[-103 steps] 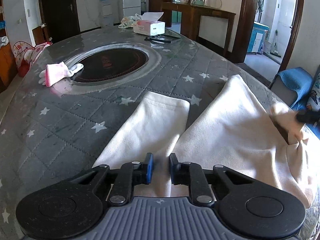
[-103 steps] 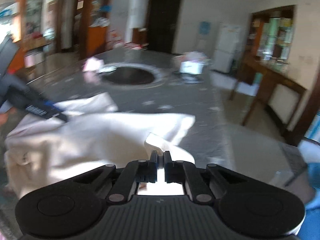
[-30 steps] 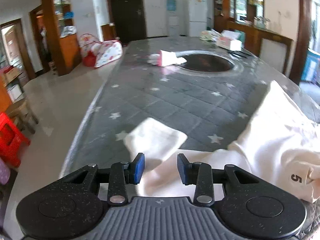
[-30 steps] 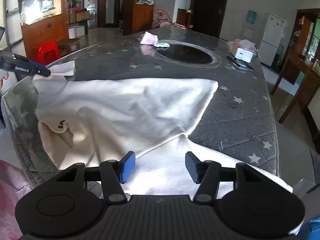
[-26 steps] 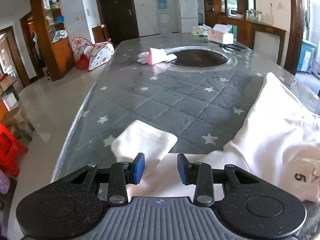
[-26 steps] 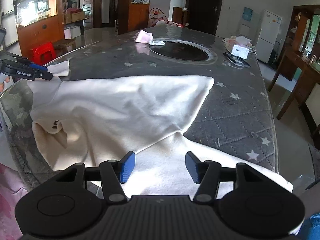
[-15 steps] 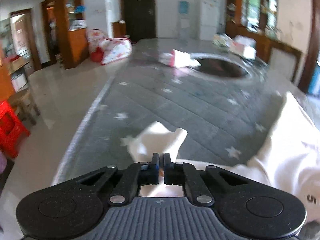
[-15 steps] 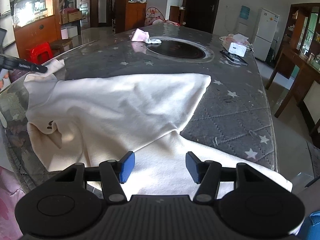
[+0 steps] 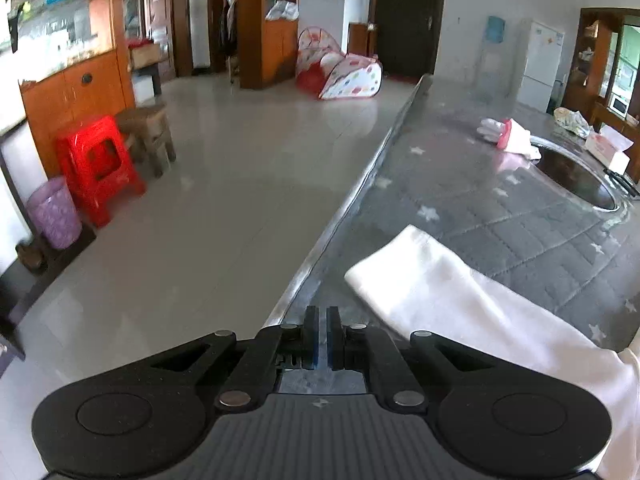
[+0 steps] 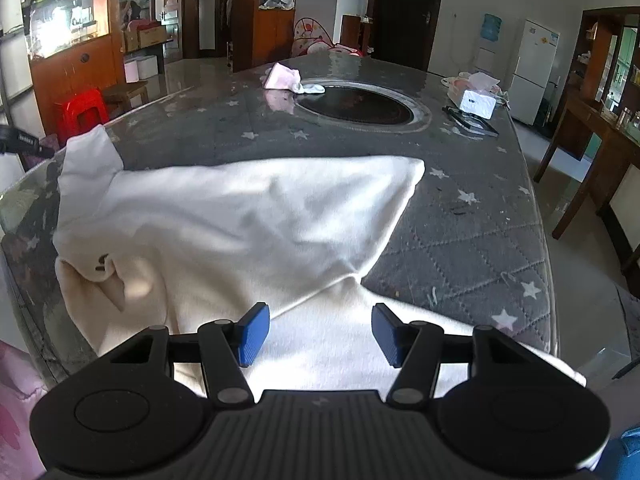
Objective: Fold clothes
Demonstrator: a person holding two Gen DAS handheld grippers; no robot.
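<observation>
Since 0.5 s ago my left gripper (image 9: 320,330) has swung off the sleeve (image 9: 432,292) toward the table edge; its pads now meet with no cloth between them. The sleeve lies flat at its 2 o'clock. My right gripper (image 10: 318,334) is spread wide, holding nothing, just above the near hem. The cream garment (image 10: 240,220) lies spread across the near end of the quilted table (image 10: 480,208), its far corner at 1 o'clock.
</observation>
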